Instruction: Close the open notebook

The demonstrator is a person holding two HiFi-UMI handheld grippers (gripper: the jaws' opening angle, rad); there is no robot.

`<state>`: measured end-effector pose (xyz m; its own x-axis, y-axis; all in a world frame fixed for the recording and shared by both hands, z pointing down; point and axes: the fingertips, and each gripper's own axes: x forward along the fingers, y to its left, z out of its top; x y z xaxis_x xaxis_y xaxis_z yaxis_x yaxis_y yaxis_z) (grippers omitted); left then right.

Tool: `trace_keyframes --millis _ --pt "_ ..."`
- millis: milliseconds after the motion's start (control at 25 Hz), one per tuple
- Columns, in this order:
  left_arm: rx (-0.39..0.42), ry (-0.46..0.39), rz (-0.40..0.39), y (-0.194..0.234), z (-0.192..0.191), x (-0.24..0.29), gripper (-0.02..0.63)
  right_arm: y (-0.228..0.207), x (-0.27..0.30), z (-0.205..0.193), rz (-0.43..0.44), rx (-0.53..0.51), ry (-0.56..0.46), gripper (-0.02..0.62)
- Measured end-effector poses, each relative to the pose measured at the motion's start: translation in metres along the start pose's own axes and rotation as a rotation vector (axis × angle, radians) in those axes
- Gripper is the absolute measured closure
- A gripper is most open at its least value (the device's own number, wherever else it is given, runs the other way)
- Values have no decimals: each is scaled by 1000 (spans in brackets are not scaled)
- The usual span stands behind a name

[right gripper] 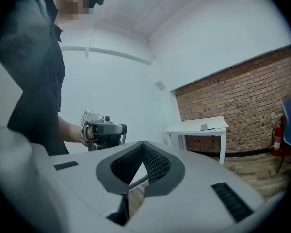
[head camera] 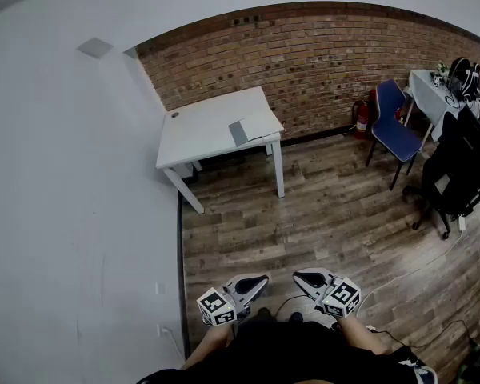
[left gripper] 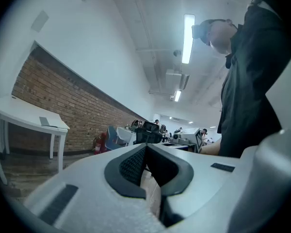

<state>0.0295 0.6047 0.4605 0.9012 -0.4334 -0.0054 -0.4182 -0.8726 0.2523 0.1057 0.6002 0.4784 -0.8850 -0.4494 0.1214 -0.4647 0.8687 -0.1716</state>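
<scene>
In the head view, the person is holding both claws low and close to the body. The left claw (head camera: 260,281) and the right claw (head camera: 300,278) are lying side by side, tips pointing forward. The notebook (head camera: 254,126) is lying on the white counter (head camera: 200,130), near its right edge and well apart from both claws. The counter is standing on a wooden floor (head camera: 320,214) before a brick wall (head camera: 320,54), and a blue chair (head camera: 394,122) is standing further right.

In the left gripper view, the left claw (left gripper: 146,148) is pointing about level, jaws pressed together and pinching nothing. The counter (left gripper: 24,118) is showing far at the left.

In the right gripper view, the right claw (right gripper: 143,144) is also pressed together and empty. The notebook (right gripper: 207,126) is resting on the distant counter (right gripper: 196,127).
</scene>
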Motion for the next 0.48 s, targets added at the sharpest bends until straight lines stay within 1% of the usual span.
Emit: trace_keyframes --millis 120,200,360,480 --pt "6 19 -9 -10 -3 8 589 0 -7 2 -10 -7 -2 589" --pt "16 17 -5 -16 1 13 589 0 -14 6 -10 -11 -16 589" --pt "32 22 5 -19 3 15 589 -4 -17 8 -24 -22 -16 589" --pt "34 18 19 -20 5 13 589 -9 -20 15 -42 -12 -57 589"
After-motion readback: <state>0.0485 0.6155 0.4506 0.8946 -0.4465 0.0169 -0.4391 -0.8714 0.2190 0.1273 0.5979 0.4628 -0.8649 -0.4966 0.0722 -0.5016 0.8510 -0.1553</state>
